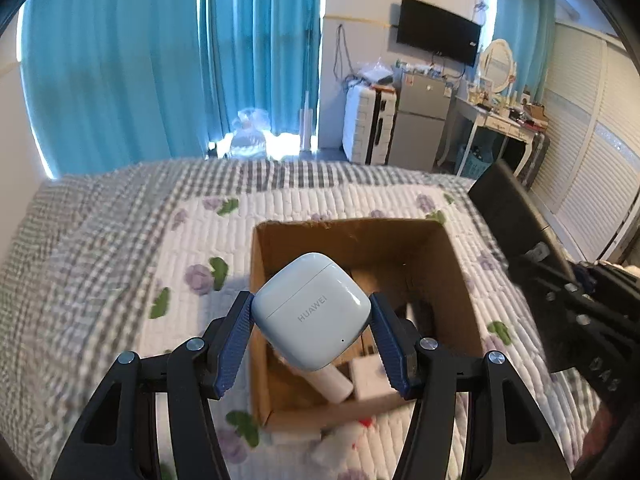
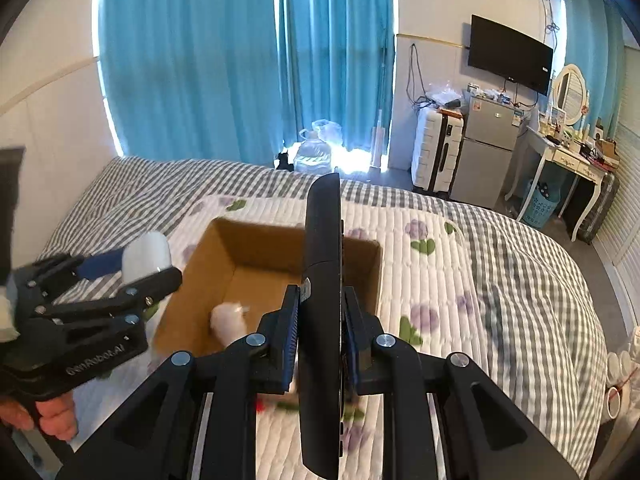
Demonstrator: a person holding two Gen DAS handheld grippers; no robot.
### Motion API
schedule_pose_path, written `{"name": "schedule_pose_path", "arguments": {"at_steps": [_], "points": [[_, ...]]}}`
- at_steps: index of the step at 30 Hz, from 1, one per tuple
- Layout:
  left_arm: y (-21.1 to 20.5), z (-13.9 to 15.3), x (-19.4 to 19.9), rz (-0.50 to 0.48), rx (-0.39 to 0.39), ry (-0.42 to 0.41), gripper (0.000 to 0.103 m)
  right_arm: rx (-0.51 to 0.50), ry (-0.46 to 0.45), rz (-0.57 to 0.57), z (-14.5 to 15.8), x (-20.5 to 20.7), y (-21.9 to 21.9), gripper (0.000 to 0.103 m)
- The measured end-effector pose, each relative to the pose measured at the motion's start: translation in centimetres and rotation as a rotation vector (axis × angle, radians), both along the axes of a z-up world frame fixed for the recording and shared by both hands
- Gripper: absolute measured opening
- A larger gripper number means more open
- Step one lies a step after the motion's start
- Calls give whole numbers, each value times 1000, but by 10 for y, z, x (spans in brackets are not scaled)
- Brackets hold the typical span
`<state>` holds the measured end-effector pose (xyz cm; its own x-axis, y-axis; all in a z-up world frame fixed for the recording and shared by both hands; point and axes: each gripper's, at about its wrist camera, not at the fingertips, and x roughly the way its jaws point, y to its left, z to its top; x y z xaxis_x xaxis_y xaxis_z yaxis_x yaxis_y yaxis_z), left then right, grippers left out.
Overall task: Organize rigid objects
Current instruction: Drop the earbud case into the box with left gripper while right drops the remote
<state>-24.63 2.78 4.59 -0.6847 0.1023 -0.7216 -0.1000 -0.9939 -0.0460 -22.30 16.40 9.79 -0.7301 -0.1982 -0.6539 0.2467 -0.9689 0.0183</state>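
Left gripper [image 1: 311, 312] squeezing a small white earbud case [image 1: 310, 310], up in the air over the cardboard box [image 1: 352, 232] on the bed [image 1: 120, 240]. Right gripper [image 2: 320, 328] clamped on a thin black slab [image 2: 322, 280], standing on its edge above the same box. Could slip: smooth round case, only pinched at its sides. Could bump too, both claws so near.
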Motion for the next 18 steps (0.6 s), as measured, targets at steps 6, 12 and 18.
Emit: {"name": "schedule_pose_path", "arguments": {"at_steps": [6,12,18], "points": [[9,-60,-40,-12,20,-97,59,-1,-37,-6,-36,-48,6,19],[28,-71,-34,-76,-23,-56,67,-41,-95,16,-75,-68,14,19],[24,-44,-10,-83,-33,14,70,-34,-91,-3,-73,-66,17,19]]}}
